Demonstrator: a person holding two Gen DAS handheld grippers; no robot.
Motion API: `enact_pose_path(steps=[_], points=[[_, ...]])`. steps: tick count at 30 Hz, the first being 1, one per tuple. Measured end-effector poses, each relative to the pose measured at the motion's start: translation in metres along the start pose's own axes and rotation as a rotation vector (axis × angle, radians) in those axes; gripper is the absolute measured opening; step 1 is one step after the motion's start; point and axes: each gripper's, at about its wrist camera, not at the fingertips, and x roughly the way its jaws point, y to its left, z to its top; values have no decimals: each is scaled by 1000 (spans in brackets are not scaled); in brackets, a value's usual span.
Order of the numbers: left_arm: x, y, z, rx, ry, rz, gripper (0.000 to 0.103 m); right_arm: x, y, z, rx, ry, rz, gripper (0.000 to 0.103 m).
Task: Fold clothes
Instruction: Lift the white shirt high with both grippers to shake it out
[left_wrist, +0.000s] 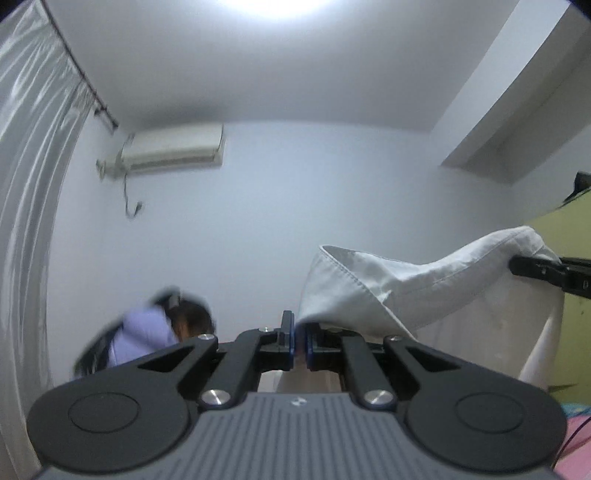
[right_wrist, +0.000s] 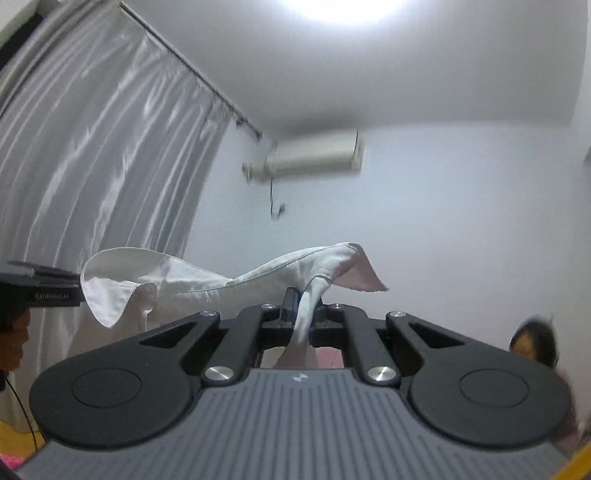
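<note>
A white garment (left_wrist: 369, 291) is held up in the air, stretched between both grippers. In the left wrist view my left gripper (left_wrist: 300, 329) is shut on one edge of the cloth, which rises to the right. There my right gripper (left_wrist: 517, 265) pinches the other end near the frame's right edge. In the right wrist view my right gripper (right_wrist: 303, 309) is shut on a twisted strip of the white garment (right_wrist: 221, 280). The cloth spans leftward to my left gripper (right_wrist: 75, 279) at the left edge. The garment's lower part hangs down behind the gripper bodies, mostly hidden.
Both views look up at a white wall and ceiling. A wall air conditioner (left_wrist: 173, 149) hangs high, beside a pale curtain (right_wrist: 92, 166) on a rod. A person in a lavender top (left_wrist: 147, 336) is blurred beyond. A yellow-green panel (left_wrist: 576, 225) stands right, over pink bedding (left_wrist: 576, 446).
</note>
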Motion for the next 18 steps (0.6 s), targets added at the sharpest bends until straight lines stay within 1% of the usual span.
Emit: enact_pose_path(steps=[3,5,8,12,14,16,18], points=[[-16,-11,25,-3,-43,-10,6,-17,-6,22,-15,-70,3,3],[-26,-17,35,-7,-66,-15,6,-33,-10,32,-29,-116,12,3],[-50,-27,47,-6,-95,-13,6,-53,-9,41,-37,-158,27,3],[-83,-37,55,-13,-129,-5,6,-87,-5,52,-62,-190,50,3],[-94,-42,56,-14,-133,-1,6,-100,-4,55,-69,-196,62,3],[-97,-46,52,-19,-118,2,6,-107,-5,51,-68,-182,69,3],[-89,-48,44,-25,-67,5,6,-111,-6,45,-67,-160,72,3]])
